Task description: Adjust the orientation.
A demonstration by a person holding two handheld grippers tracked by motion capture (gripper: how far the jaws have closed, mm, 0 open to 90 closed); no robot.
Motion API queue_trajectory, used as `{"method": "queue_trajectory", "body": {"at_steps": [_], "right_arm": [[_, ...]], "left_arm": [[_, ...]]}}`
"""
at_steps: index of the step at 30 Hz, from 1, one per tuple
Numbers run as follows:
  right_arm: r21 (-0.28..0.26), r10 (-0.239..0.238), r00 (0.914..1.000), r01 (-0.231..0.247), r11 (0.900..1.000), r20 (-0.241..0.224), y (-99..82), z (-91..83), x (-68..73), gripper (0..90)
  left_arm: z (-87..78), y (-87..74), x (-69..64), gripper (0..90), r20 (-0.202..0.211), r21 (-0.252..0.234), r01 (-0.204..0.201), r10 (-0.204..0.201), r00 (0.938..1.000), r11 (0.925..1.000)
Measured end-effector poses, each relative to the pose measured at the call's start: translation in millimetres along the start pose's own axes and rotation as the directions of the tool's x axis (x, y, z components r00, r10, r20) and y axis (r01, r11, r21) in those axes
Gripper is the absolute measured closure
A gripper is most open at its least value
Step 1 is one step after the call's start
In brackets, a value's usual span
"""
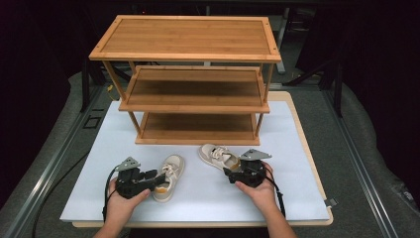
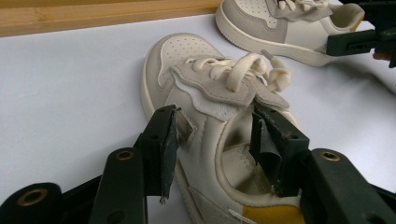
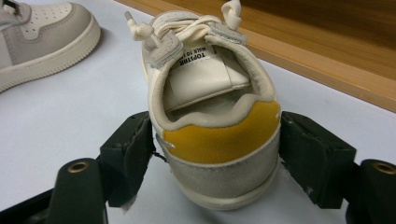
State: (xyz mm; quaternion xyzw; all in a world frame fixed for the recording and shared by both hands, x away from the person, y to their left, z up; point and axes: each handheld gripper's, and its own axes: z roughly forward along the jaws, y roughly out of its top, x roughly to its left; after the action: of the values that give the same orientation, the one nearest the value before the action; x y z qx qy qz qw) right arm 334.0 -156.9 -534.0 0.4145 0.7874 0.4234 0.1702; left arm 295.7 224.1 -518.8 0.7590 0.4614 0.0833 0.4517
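Observation:
Two small cream shoes with yellow heel patches lie on the white mat (image 1: 208,198). My left gripper (image 1: 154,181) is at the left shoe (image 1: 171,171), and in the left gripper view it (image 2: 212,135) spans the shoe (image 2: 210,84) at the collar. One pad presses the outer side and the other sits at the far collar edge, so the gripper is shut on the shoe. My right gripper (image 1: 232,169) is at the right shoe (image 1: 218,154). In the right gripper view it (image 3: 217,149) stands open, with the shoe's heel (image 3: 219,140) between its pads.
A three-shelf wooden rack (image 1: 188,54) stands behind the shoes, its bottom shelf (image 1: 195,130) level with the mat. The right gripper (image 2: 359,39) and the right shoe (image 2: 275,23) show at the top of the left gripper view. Grey floor and metal rails surround the table.

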Motion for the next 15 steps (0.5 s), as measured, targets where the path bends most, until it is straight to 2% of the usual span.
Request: {"method": "queue_trajectory", "body": {"at_steps": [1, 4, 5, 8, 9, 10, 11, 14, 15], "right_arm": [[0.009, -0.004, 0.9997, 0.004, 0.9999, 0.022, 0.9, -0.6, 2.3, 28.8], [0.017, -0.002, 0.9995, 0.002, 0.9999, 0.032, 1.7, -1.4, 4.8, 30.3], [0.035, -0.011, 0.9976, 0.009, 0.9994, 0.068, 2.4, -2.7, 8.7, 31.1], [0.038, -0.006, 0.9982, 0.004, 0.9993, 0.059, 3.0, -4.6, 12.1, 32.0], [0.048, 0.003, 0.9941, -0.009, 0.9988, 0.108, 3.2, -10.6, 20.4, 33.6], [0.048, 0.003, 0.9941, -0.009, 0.9988, 0.108, 3.2, -10.6, 20.4, 33.6], [0.063, 0.000, 0.9894, -0.009, 0.9980, 0.145, 2.1, -16.3, 29.0, 34.8], [0.061, 0.000, 0.9897, -0.009, 0.9981, 0.143, 1.4, -19.1, 36.4, 36.2], [0.065, 0.003, 0.9876, -0.013, 0.9978, 0.157, 1.7, -19.9, 39.3, 36.8]], "left_arm": [[0.3, -0.1, -0.5, 59.1, -0.024, 0.004, -0.010, 0.010, 0.9997, 0.9999], [0.8, 0.6, -1.4, 60.4, -0.028, 0.006, -0.007, 0.007, 0.9996, 1.0000], [1.3, 0.7, -2.9, 61.1, -0.034, 0.006, -0.013, 0.013, 0.9993, 0.9999], [2.2, 0.8, -4.0, 62.0, -0.035, 0.006, -0.012, 0.012, 0.9993, 0.9999], [4.3, 1.0, -5.7, 62.3, -0.030, 0.002, -0.007, 0.007, 0.9995, 1.0000], [4.3, 1.0, -5.7, 62.3, -0.030, 0.002, -0.007, 0.007, 0.9995, 1.0000], [5.6, 1.2, -7.0, 62.5, -0.026, 0.002, -0.002, 0.002, 0.9997, 1.0000], [9.3, 2.4, -10.3, 62.5, -0.015, 0.000, 0.003, -0.003, 0.9999, 1.0000], [10.3, 2.9, -11.2, 62.5, -0.009, 0.003, 0.006, -0.006, 0.9999, 1.0000]]}}
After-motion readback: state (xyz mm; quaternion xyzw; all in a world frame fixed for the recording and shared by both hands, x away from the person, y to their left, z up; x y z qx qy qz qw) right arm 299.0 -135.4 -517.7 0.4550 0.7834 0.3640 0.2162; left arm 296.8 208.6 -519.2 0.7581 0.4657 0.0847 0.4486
